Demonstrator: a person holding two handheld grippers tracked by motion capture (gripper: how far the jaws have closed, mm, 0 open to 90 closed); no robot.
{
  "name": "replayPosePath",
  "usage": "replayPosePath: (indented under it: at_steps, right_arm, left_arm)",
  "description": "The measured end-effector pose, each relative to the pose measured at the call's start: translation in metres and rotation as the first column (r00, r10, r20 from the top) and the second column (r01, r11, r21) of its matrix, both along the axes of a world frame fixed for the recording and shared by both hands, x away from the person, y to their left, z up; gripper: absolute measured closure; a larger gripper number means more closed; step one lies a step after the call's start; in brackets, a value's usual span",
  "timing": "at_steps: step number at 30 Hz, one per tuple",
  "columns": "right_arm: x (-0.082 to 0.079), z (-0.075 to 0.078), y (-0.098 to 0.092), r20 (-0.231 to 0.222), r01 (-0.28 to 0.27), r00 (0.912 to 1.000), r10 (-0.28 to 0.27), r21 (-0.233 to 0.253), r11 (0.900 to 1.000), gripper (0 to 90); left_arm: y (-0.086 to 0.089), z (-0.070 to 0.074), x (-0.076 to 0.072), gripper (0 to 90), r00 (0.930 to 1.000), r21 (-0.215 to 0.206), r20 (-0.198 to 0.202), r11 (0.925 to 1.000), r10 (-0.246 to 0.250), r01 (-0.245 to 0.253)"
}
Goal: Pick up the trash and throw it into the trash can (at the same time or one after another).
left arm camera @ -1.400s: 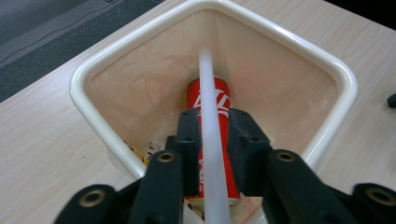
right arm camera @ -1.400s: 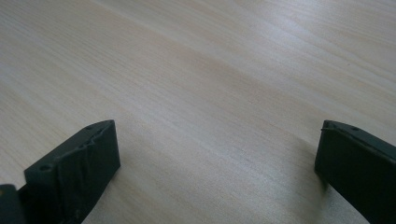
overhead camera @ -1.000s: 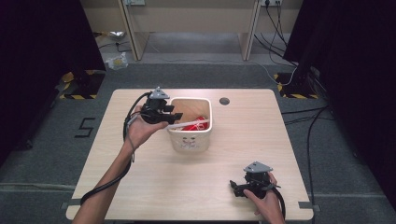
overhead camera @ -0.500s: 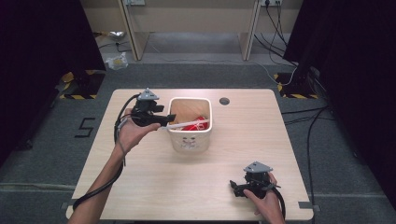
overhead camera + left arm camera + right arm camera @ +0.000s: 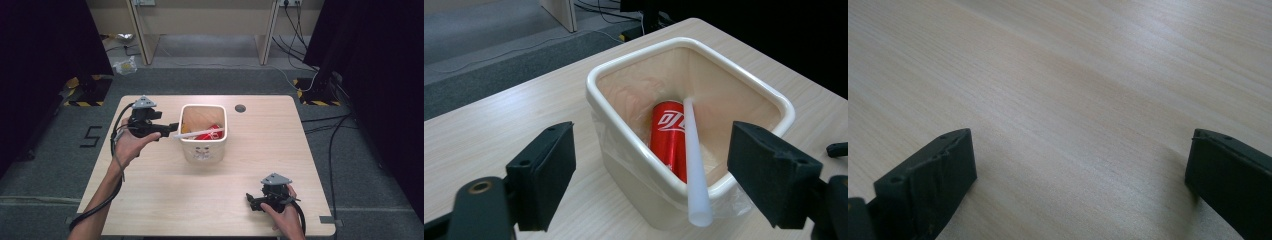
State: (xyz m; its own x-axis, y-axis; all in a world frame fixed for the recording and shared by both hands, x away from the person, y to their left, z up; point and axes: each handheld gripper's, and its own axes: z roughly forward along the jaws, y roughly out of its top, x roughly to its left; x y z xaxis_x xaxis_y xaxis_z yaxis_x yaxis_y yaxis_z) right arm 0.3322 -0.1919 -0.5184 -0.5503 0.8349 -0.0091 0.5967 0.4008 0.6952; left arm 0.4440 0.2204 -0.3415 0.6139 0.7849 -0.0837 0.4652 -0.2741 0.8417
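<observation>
Left claw (image 5: 649, 200) spread wide, holding nothing, just beside the cream bin (image 5: 203, 148) at mid-table. White tube (image 5: 694, 165) leans across the near rim, lower end inside against the red can (image 5: 669, 137), upper end sticking out between the jaws. Right claw (image 5: 256, 202) wide open, empty, low over bare table (image 5: 1058, 75). Step looks like the drop-off; next, clear the left claw away without knocking the tube.

red can (image 5: 668, 136): white Coca-Cola script, partly legible | floor (image 5: 60, 150): black mark "5" (image 5: 93, 136)

High view overhead; left gripper view shares bin (image 5: 202, 137) close-up.
</observation>
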Motion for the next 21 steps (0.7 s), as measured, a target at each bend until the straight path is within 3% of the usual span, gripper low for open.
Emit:
replayPosePath:
  at_steps: [7,21]
  right_arm:
    - [0.000,0.000,0.000,0.005,-0.005,1.0000,0.005,-0.003,1.000,0.2]
    - [0.000,0.000,0.000,0.001,-0.002,1.0000,0.002,-0.002,1.000,0.2]
  left_arm:
    - [0.012,-0.004,-0.007,17.5,0.9999,-0.005,0.005,0.9999,0.014,-0.014]
    - [0.039,-0.028,-0.016,17.6,0.9975,-0.023,0.010,0.9973,0.070,-0.070]
